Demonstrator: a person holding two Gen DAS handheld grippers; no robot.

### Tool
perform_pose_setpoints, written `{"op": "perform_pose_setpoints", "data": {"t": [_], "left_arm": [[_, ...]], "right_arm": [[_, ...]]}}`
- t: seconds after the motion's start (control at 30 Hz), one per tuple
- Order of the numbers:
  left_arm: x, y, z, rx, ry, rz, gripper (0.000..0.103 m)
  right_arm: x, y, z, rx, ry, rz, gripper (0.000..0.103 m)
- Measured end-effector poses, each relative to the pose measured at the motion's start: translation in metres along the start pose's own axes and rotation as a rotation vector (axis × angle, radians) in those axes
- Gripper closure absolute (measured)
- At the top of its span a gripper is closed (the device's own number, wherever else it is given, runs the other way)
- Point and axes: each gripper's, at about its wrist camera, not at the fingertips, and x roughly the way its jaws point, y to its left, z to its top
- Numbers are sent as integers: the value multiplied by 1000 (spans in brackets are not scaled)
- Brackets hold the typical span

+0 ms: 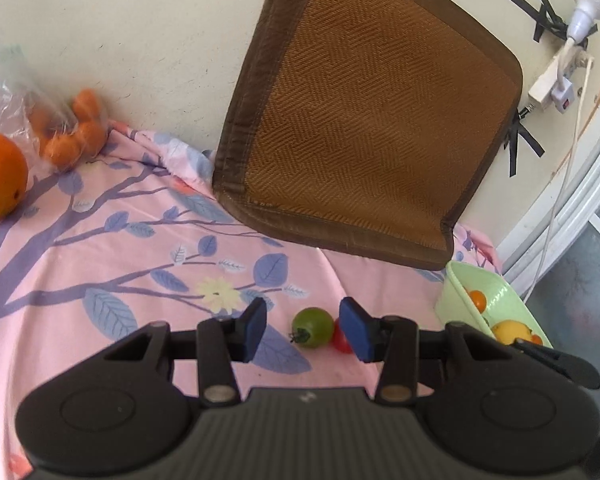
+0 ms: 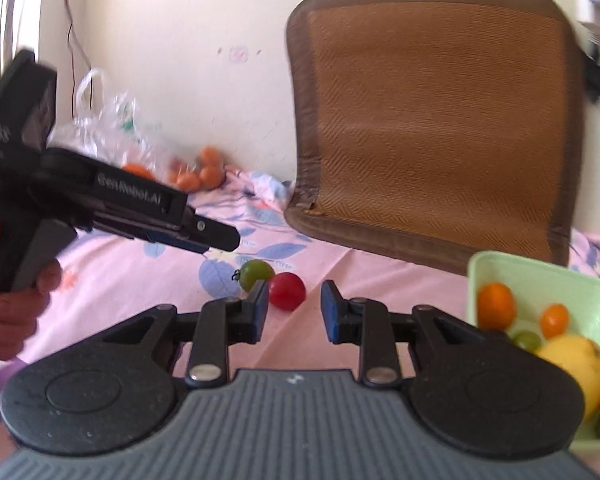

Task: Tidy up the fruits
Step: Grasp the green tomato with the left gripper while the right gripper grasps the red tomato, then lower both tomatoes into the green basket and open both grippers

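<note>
Writing: "GenRobot.AI" in white on the side of the left gripper (image 2: 216, 236), as read from the right wrist view; blurred, so the spelling is approximate. No other legible labels.

Landmark: pale green tray (image 2: 540, 276), at the right edge of the pink floral bedsheet (image 1: 80, 264).

Fruit on the sheet, left of the tray: 1 green tomato (image 1: 313, 327) with its stem, 1 red tomato (image 2: 287, 291) touching it on the side nearer the tray.

Fruit in the tray: 1 yellow fruit (image 2: 576, 364), at least 3 small orange fruits, 2 green ones partly hidden; exact count uncertain.

Far left of the tray, by the wall: 1 large orange (image 1: 0, 176); 1 clear plastic bag (image 1: 20, 112) holding several small tangerines, count unclear.

Left gripper (image 1: 306, 330): jaws spread, empty, green tomato between the blue pads, red tomato partly hidden behind the right pad.

Right gripper (image 2: 294, 310): jaws spread, empty, just short of the red tomato.

Surroundings: 1 brown woven cushion (image 1: 376, 108) leaning on the wall behind the tray; 1 white bulb (image 1: 590, 0); 1 power strip (image 1: 548, 84) taped to the wall.
</note>
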Motion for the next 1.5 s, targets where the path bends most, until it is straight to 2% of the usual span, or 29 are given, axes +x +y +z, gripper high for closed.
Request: {"op": "perform_pose_setpoints", "data": {"t": [0.13, 0.17, 0.23, 0.3, 0.33, 0.4, 0.43, 0.63, 0.7, 0.77, 0.83, 0.93, 1.07, 1.23, 1.37, 1.4, 1.47, 1.5], "left_arm": [[0, 5, 2, -3, -8, -2, 62], [0, 5, 2, 4, -10, 1, 59], [1, 2, 2, 27, -14, 10, 54], [3, -3, 0, 61, -13, 10, 53], [4, -6, -1, 82, -12, 9, 53], [8, -17, -5, 139, -10, 17, 53], [10, -22, -6, 166, -6, 24, 50], [35, -46, -13, 265, 29, 88, 49], [37, -44, -12, 241, 29, 72, 51], [37, -39, -11, 199, 31, 49, 57], [35, -33, -10, 157, 32, 25, 60], [34, -22, -8, 96, 42, -10, 60], [32, -17, -8, 61, 51, -32, 60], [29, -23, -9, 102, 43, -31, 54], [31, -33, -15, 167, 26, 12, 52], [33, -36, -17, 179, 22, 21, 55], [37, -41, -22, 217, 28, 72, 72], [39, -42, -25, 229, 38, 87, 76]], "right_arm": [[30, 9, 2, -79, 64, -16, 71], [36, 10, 1, -89, 82, -17, 71], [40, 10, 1, -96, 97, -33, 74], [33, 6, 0, -72, 72, -30, 76], [28, 4, 0, -56, 65, -38, 79], [19, 1, -3, -32, 55, -54, 94], [14, -2, -5, -16, 51, -61, 96], [2, -7, -15, -3, 74, -53, 92], [2, -7, -14, -4, 71, -38, 89], [2, -6, -11, -1, 54, -19, 77], [6, -4, -7, -14, 36, 4, 71], [18, 1, -1, -51, 39, 11, 71], [41, 3, 5, -78, 98, 16, 71], [37, 0, 4, -61, 101, 12, 73], [18, -5, -4, -10, 87, -29, 74], [12, -6, -7, 2, 82, -36, 74], [1, -9, -12, 28, 80, -44, 74], [-5, -11, -15, 40, 76, -47, 74]]}}
